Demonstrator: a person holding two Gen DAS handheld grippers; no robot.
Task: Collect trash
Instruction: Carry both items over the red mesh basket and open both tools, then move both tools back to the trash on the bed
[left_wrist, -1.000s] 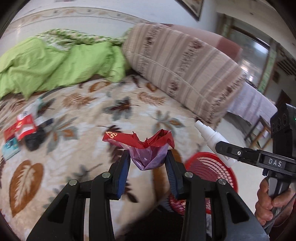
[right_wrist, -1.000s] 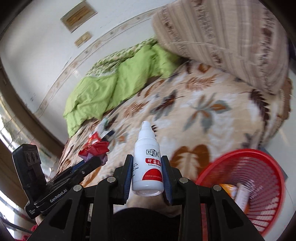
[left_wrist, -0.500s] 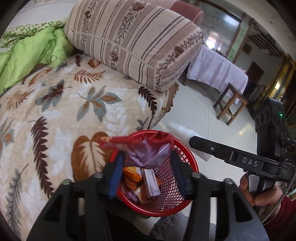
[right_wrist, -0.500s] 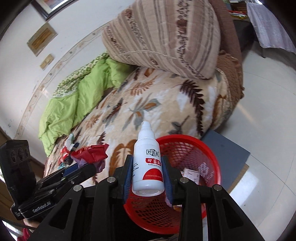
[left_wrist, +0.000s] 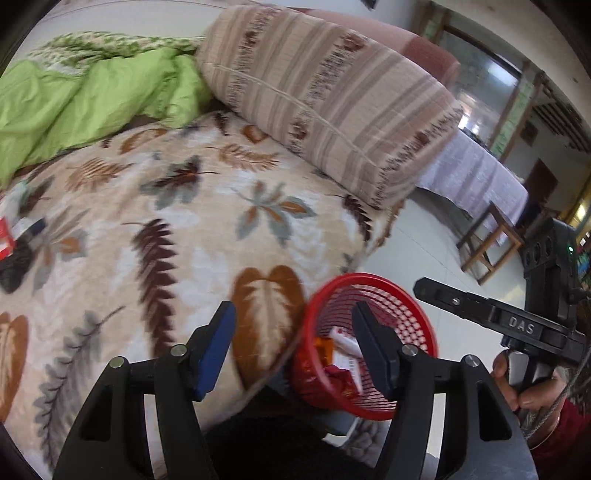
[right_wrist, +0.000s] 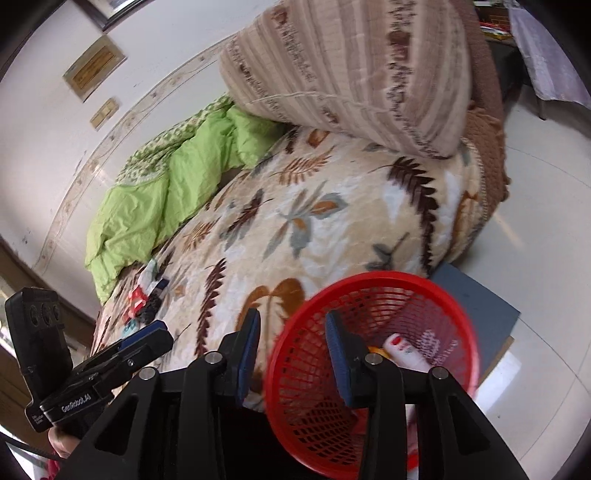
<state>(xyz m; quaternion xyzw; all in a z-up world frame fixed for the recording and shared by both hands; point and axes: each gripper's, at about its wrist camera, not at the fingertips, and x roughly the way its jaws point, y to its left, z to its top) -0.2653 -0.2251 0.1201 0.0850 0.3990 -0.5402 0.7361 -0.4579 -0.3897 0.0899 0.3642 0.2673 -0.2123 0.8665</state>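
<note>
A red mesh basket (left_wrist: 413, 314) (right_wrist: 373, 286) stands on the floor beside the bed. It holds trash: a white bottle with a red label (right_wrist: 404, 349), small boxes (left_wrist: 343, 341) and the red wrapper (left_wrist: 341, 376). My left gripper (left_wrist: 293, 345) is open and empty, over the bed edge and the basket's left rim. My right gripper (right_wrist: 291, 349) is open and empty above the basket's left rim. More trash (left_wrist: 14, 243) (right_wrist: 142, 302) lies on the leaf-patterned blanket (left_wrist: 155, 229) at the far left.
A striped pillow (left_wrist: 325, 99) and a green quilt (left_wrist: 85, 96) lie at the back of the bed. A grey mat (right_wrist: 476, 302) lies under the basket. A wooden stool (left_wrist: 491, 243) and a cloth-covered table (left_wrist: 476, 177) stand to the right on the tiled floor.
Both grippers have opened. The red and purple wrapper left my left gripper and the white bottle left my right gripper; both now lie in the basket. Both views swung back toward the bed.
</note>
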